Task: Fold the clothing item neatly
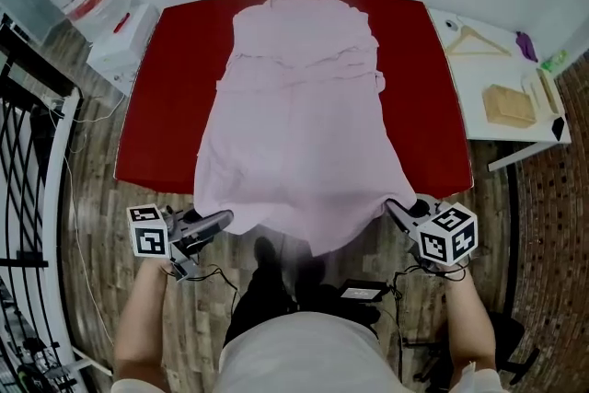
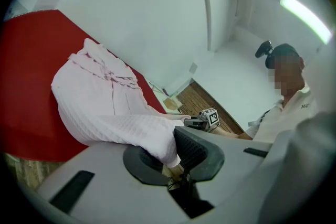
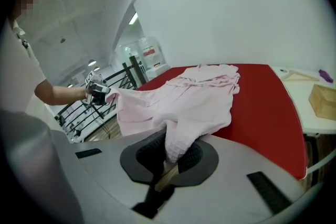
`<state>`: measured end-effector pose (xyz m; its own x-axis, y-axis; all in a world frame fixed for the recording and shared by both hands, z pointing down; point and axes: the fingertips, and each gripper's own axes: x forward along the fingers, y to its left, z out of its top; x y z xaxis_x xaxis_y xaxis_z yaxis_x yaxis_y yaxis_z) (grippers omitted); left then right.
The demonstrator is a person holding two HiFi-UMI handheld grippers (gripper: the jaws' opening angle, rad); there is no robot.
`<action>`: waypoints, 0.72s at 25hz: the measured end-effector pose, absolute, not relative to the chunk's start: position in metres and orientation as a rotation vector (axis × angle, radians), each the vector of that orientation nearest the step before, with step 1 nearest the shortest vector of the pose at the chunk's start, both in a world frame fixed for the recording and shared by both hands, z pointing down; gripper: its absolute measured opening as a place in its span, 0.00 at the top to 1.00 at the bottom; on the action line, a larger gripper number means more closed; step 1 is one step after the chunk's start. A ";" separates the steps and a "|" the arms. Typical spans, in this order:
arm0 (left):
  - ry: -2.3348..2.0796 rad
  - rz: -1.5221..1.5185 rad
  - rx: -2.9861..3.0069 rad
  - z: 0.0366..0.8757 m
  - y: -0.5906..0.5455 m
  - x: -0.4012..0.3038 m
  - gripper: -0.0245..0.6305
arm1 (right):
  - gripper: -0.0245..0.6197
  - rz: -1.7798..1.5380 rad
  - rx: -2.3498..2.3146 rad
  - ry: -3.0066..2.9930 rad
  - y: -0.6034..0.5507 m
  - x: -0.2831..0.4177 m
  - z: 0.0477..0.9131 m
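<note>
Clothing item point(image 1: 299, 124): pink, waffle-textured, spread lengthwise on the red worktop point(image 1: 152, 106); neck end far, near hem hanging past the front edge.
Left gripper point(image 2: 174, 153): jaws pinch the near-left hem corner, with cloth bunched between the pads.
Right gripper point(image 3: 176, 157): jaws clamp the near-right hem corner the same way.
Handling: soft, light and limp. The hem sags between the two grips. The weave looks grippy rather than slippery, and nothing is fragile.
Where to hold: the two hem corners, as now. A hold further in would probably let the corners droop.
Next move, judged: carry the hem toward the neck end, both sides level.
Risk: an uneven lift would skew the fold.
</note>
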<state>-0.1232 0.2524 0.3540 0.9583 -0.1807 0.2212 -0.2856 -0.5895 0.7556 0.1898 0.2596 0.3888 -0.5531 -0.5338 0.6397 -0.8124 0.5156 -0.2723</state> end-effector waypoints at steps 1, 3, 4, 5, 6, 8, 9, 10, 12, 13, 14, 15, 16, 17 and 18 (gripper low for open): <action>-0.304 0.163 2.232 0.348 0.250 -0.123 0.91 | 0.92 0.762 1.101 -2.284 0.255 0.190 0.381; -0.258 0.184 2.268 0.337 0.243 -0.123 0.91 | 0.92 0.746 1.114 -2.300 0.243 0.189 0.365; -0.234 0.190 2.287 0.331 0.240 -0.122 0.91 | 0.92 0.731 1.125 -2.305 0.237 0.188 0.357; -0.209 0.191 2.307 0.325 0.236 -0.122 0.91 | 0.92 0.714 1.136 -2.307 0.231 0.188 0.350; -0.184 0.189 2.324 0.318 0.233 -0.123 0.91 | 0.92 0.698 1.146 -2.307 0.225 0.186 0.344; -0.144 0.185 2.353 0.306 0.226 -0.126 0.91 | 0.92 0.676 1.165 -2.304 0.215 0.183 0.331; -0.126 0.184 2.367 0.299 0.221 -0.127 0.91 | 0.92 0.669 1.173 -2.303 0.210 0.181 0.324; -0.107 0.182 2.382 0.292 0.215 -0.129 0.91 | 0.92 0.660 1.180 -2.303 0.205 0.179 0.317; -0.071 0.172 2.416 0.278 0.200 -0.133 0.91 | 0.92 0.639 1.200 -2.298 0.193 0.176 0.303; -0.052 0.164 2.433 0.272 0.193 -0.134 0.91 | 0.92 0.629 1.214 -2.293 0.187 0.174 0.297; -0.032 0.156 2.449 0.265 0.186 -0.137 0.91 | 0.92 0.620 1.230 -2.288 0.181 0.173 0.292; -0.012 0.150 2.465 0.259 0.179 -0.139 0.91 | 0.92 0.611 1.245 -2.282 0.175 0.172 0.287; 0.007 0.147 2.481 0.254 0.173 -0.142 0.91 | 0.92 0.603 1.261 -2.276 0.169 0.170 0.283; 0.026 0.148 2.496 0.249 0.166 -0.144 0.91 | 0.92 0.595 1.276 -2.271 0.163 0.168 0.279; 0.045 0.151 2.509 0.245 0.159 -0.147 0.91 | 0.92 0.589 1.292 -2.265 0.157 0.166 0.276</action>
<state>-0.1473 0.1590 0.2451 0.9929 0.0676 0.0978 -0.0028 -0.8089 0.5879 0.1662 0.1571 0.2756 -0.4507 -0.6752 0.5840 -0.8742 0.4663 -0.1355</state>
